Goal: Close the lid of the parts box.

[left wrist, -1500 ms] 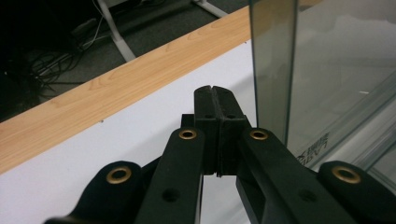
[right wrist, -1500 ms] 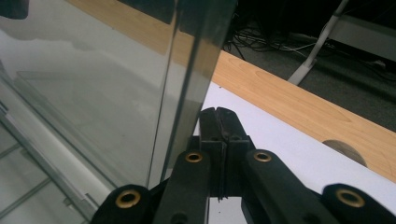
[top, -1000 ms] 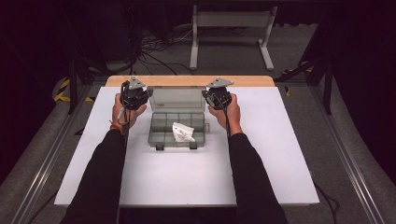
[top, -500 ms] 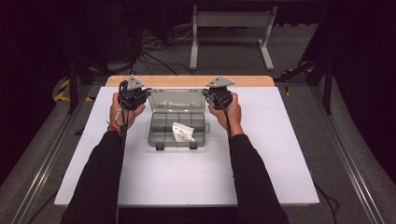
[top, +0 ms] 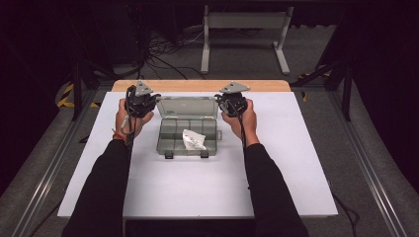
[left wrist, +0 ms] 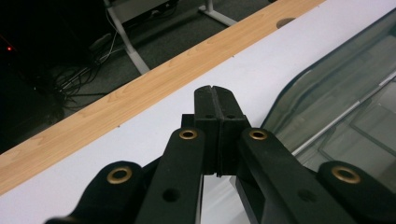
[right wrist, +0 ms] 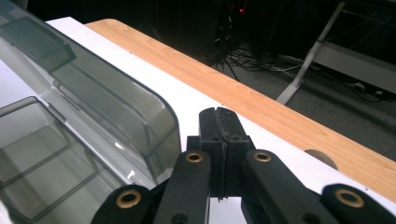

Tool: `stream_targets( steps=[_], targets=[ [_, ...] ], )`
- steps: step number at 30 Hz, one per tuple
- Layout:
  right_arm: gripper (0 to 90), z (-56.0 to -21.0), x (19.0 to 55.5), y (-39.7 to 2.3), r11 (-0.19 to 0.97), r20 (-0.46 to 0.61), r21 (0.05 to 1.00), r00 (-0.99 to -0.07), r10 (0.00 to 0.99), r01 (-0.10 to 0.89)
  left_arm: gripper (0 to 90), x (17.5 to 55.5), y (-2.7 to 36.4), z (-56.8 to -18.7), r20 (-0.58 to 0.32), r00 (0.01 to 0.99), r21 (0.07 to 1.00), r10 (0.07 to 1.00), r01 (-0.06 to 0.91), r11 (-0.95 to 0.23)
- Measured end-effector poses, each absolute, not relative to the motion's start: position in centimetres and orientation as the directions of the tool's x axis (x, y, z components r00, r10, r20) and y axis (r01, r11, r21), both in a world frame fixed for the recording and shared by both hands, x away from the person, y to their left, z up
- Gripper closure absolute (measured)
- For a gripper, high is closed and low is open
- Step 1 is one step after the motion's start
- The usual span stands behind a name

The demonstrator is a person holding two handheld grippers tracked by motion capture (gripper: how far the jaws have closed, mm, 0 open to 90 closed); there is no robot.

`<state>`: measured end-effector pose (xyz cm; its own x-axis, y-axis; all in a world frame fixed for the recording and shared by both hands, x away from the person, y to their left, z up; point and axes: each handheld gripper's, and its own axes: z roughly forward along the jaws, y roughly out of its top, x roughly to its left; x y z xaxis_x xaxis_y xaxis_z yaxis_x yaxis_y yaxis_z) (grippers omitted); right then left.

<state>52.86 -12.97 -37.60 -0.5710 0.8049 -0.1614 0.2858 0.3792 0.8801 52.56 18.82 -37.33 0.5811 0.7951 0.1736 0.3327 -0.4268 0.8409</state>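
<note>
A clear grey plastic compartment box (top: 174,137) lies open on the white table, its lid (top: 187,106) tipped back toward the far edge. A small white packet (top: 193,140) rests in one of its compartments. My left gripper (top: 142,97) is held just left of the lid, jaws shut with nothing between them (left wrist: 215,100); the lid's corner (left wrist: 327,93) shows to its right. My right gripper (top: 232,98) is held just right of the lid, jaws shut and empty (right wrist: 219,122), with the lid's rounded corner (right wrist: 116,107) at its left.
The white table top (top: 197,192) has a wooden strip (top: 197,85) along its far edge. Beyond it stand a grey metal frame (top: 244,34) and cables on the dark floor. Metal rails (top: 44,173) run along both sides of the table.
Both grippers have shifted slightly toward the far edge, beside the lid's corners. The box and packet have not moved.
</note>
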Motion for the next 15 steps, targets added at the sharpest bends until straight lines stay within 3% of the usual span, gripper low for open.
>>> stream_targets(
  steps=[15],
  targets=[
    [90.0, -37.6, 51.9, -12.8, 0.391, -0.166, 0.872, -0.573, 0.802, 0.294, 89.7, 51.5, 18.9, -37.6, 0.173, 0.585, 0.845, 0.792, 0.325, -0.425]
  ],
)
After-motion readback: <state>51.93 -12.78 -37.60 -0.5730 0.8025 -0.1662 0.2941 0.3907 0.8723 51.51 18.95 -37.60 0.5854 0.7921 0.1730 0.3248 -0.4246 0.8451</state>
